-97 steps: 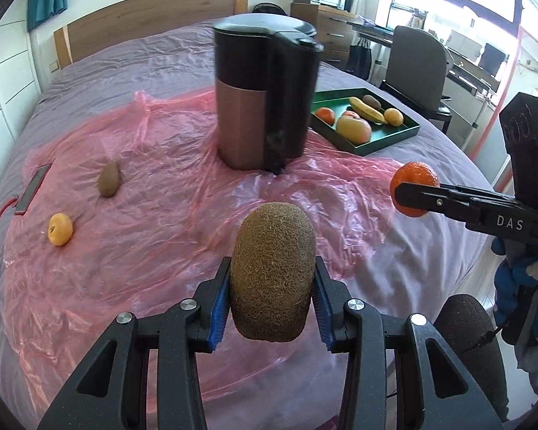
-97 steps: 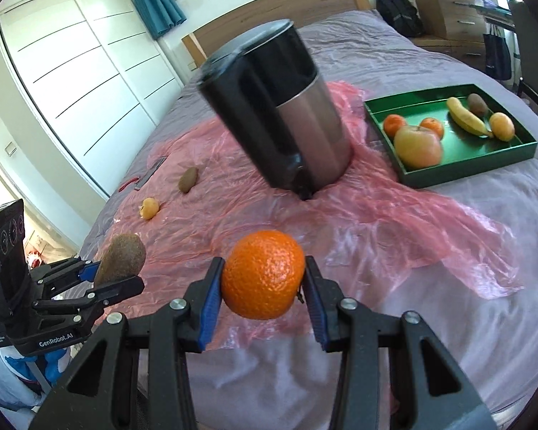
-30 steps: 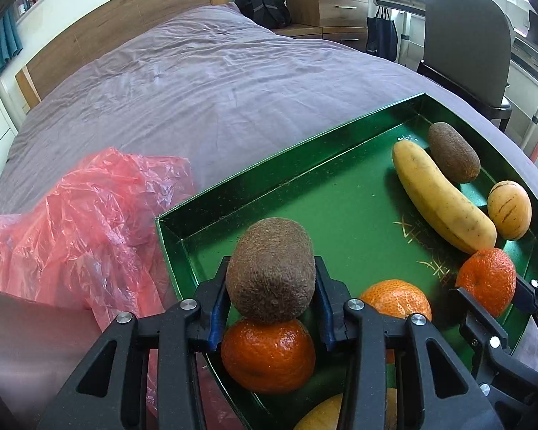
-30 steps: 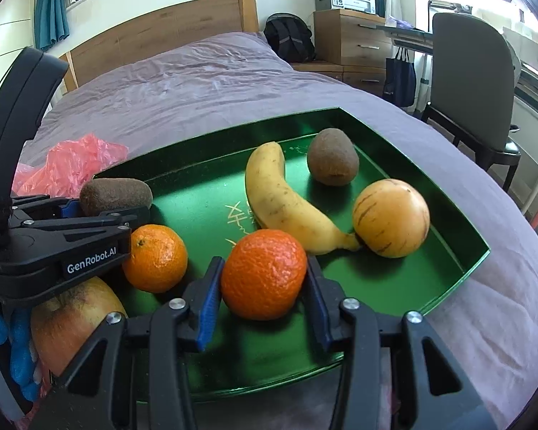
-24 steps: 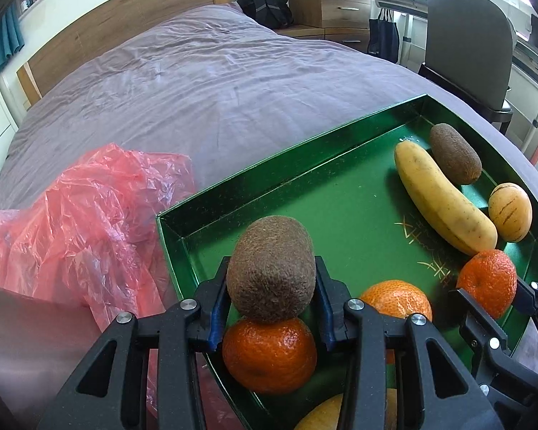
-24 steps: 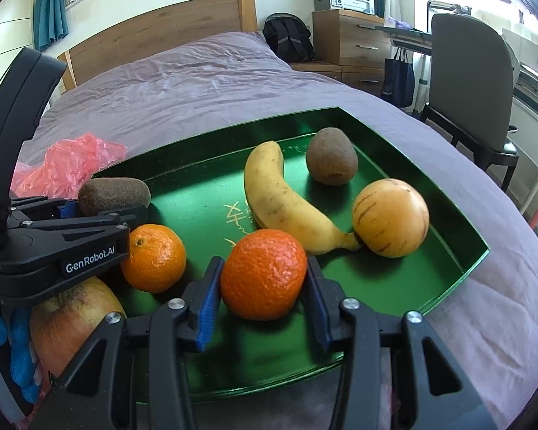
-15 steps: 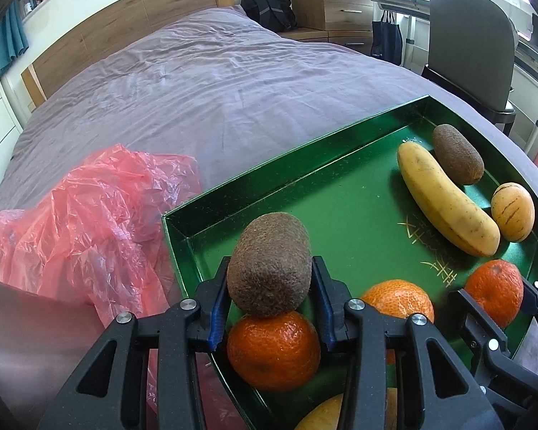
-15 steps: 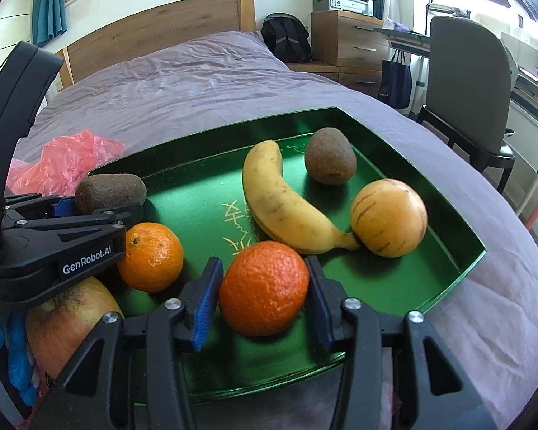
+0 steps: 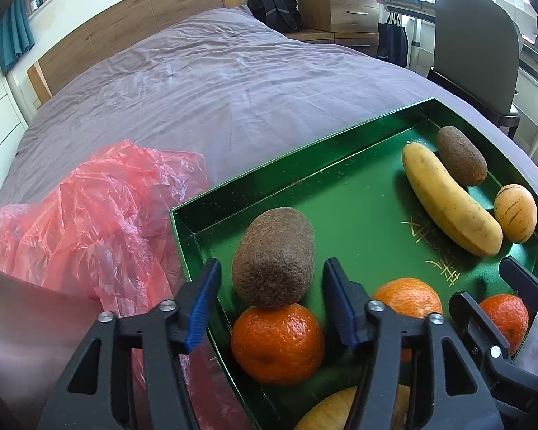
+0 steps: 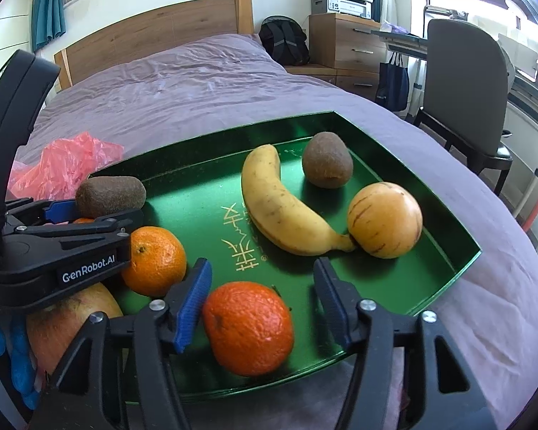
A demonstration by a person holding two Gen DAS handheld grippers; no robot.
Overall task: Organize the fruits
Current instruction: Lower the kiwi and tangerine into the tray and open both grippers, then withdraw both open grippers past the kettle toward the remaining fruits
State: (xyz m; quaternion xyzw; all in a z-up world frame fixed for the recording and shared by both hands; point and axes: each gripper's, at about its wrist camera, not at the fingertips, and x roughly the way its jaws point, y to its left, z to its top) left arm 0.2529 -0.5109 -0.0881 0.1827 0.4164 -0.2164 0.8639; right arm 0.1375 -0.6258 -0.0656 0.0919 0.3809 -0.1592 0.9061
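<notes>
A green tray (image 9: 287, 168) (image 10: 215, 136) lies on the bed. My left gripper (image 9: 272, 263) (image 10: 86, 216) hangs over its near left corner, jaws opening. The brown kiwi (image 9: 272, 258) (image 10: 109, 195) between them rests tilted on an orange (image 9: 278, 344), with a gap to each pad. My right gripper (image 10: 262, 263) (image 9: 491, 294) is at the tray's near edge, jaws opening. An orange (image 10: 249, 328) (image 9: 504, 315) sits on the tray floor between its fingers. Also in the tray are a banana (image 10: 279, 208), a second kiwi (image 10: 326, 165), a striped yellow fruit (image 10: 383, 220), another orange (image 10: 154, 261) and an apple (image 10: 68, 322).
Crumpled pink plastic sheet (image 9: 100, 222) (image 10: 64, 165) lies left of the tray on the purple bedcover (image 9: 215, 82). A coppery metal surface (image 9: 18, 322) fills the left wrist view's lower left. A grey chair (image 10: 462, 82) stands past the bed's right edge.
Both grippers have spread their jaws. The kiwi has tipped to the right and now lies loose on the orange below it. The right gripper's orange has sunk onto the tray floor.
</notes>
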